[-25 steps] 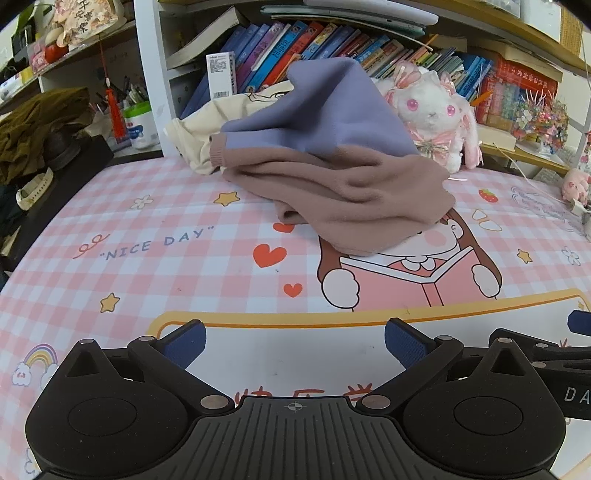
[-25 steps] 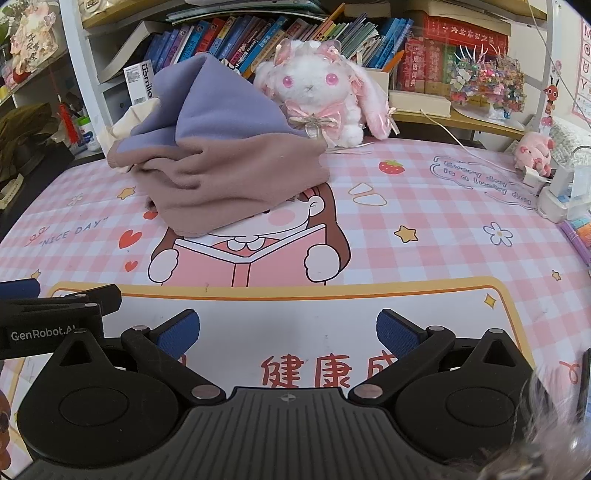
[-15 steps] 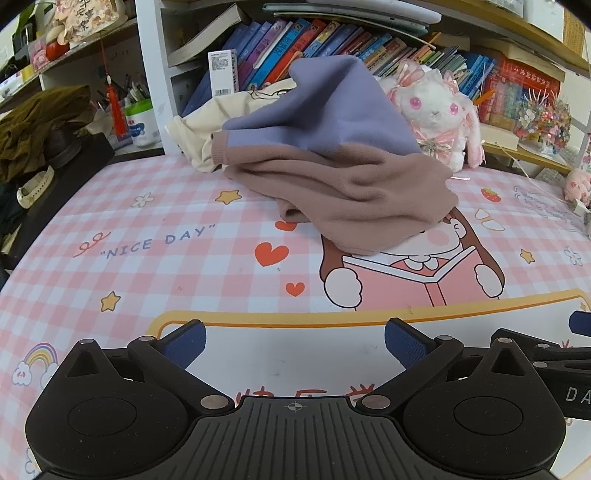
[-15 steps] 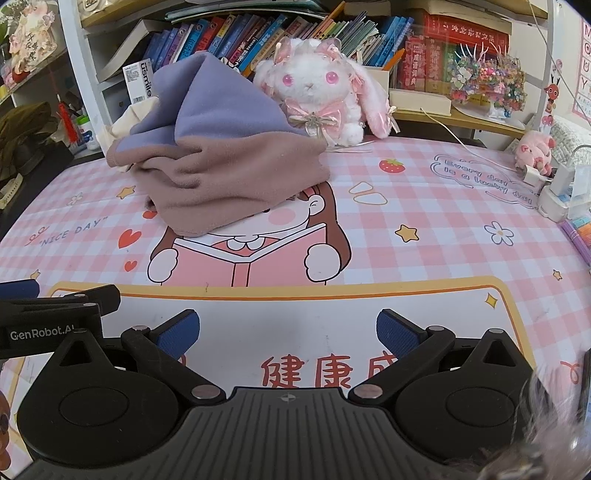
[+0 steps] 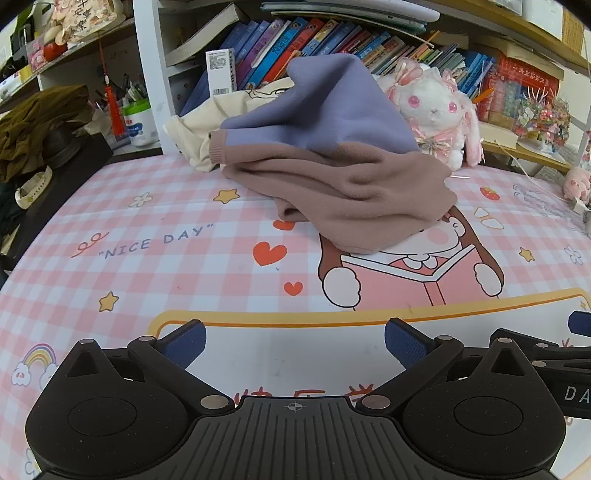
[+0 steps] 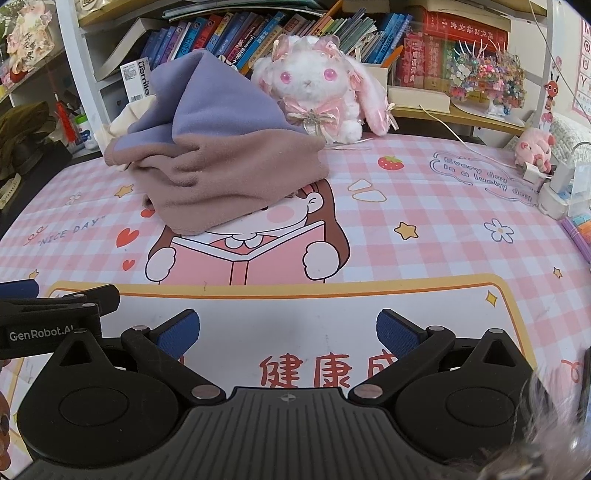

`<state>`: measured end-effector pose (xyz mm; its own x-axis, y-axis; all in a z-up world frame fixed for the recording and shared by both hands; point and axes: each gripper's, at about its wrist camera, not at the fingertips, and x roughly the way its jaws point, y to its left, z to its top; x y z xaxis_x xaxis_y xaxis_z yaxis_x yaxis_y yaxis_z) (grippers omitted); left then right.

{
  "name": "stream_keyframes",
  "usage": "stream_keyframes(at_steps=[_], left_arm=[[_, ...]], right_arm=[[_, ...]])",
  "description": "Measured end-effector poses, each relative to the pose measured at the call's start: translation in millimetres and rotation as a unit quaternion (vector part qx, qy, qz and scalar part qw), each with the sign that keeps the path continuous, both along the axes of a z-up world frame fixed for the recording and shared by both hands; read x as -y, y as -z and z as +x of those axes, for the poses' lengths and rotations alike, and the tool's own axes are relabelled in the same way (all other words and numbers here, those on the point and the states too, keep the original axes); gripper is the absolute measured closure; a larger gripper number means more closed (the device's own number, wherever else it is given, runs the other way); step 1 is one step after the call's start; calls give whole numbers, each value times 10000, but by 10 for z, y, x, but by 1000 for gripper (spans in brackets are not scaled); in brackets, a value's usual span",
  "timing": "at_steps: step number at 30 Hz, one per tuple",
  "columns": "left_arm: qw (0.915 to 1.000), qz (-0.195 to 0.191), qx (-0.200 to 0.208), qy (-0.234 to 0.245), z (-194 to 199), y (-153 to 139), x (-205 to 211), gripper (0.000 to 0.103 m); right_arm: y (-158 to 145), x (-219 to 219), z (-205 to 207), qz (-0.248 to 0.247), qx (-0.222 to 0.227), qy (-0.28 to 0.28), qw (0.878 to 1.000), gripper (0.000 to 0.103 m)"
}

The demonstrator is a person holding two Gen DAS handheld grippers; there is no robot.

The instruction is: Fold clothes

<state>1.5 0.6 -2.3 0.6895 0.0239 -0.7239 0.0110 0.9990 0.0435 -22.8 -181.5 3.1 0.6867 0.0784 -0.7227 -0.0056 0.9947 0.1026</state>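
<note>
left wrist view: both the left gripper [image 5: 293, 341] and right gripper [image 6: 288, 330] gape empty, folding unstarted; next, reach the crumpled sweater [image 5: 332, 162] on the bench [image 5: 166, 266].

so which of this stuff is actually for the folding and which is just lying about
For the job:
- purple and brown garment, heaped up
- cream garment behind it
- left gripper and right gripper, jaws open, nothing in them
- pink checked mat to fold on

Just lying about:
- plush rabbit
- books on the shelf
- small pink pig toy
- chargers
- olive cloth
</note>
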Motion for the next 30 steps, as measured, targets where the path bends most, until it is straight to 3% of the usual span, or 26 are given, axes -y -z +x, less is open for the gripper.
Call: stream_keyframes(at_steps=[30], left_arm=[[9998, -163, 49, 107, -16, -35, -25, 0]], right_arm=[[-25, -21, -13, -4, 16, 15, 10000, 0]])
